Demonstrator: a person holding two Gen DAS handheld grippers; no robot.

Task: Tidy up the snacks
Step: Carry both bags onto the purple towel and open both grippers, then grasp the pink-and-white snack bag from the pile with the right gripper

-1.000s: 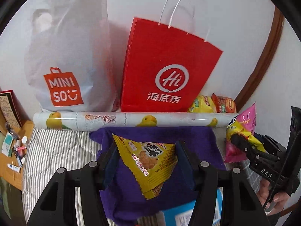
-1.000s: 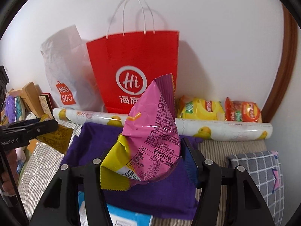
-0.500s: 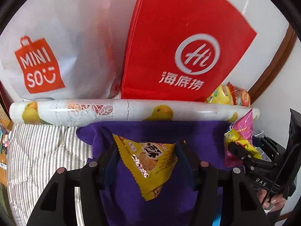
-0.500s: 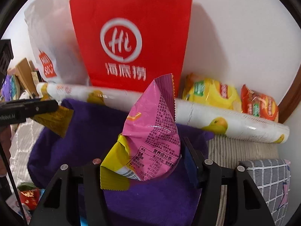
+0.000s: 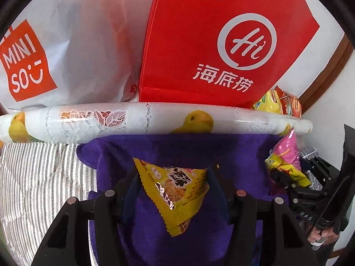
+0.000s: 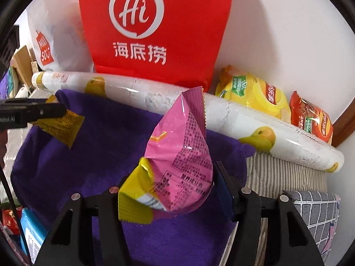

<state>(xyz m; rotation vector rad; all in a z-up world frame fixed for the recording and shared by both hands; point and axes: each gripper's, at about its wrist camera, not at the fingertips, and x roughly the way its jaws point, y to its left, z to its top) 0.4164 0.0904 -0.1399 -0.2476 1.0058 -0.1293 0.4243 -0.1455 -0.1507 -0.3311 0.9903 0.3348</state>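
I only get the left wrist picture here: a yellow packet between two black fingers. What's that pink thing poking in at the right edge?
Observer: A pink snack bag, gripped by the right gripper over the purple towel.
Operator: Are the packets behind the roll just scraps?
Observer: No, a whole yellow chip bag and a red-orange bag lie against the wall.
Operator: Anything right of the towel?
Observer: A grey checked cushion on the striped bedding.

both wrist cams close, facing red bag [image 5: 210, 44]
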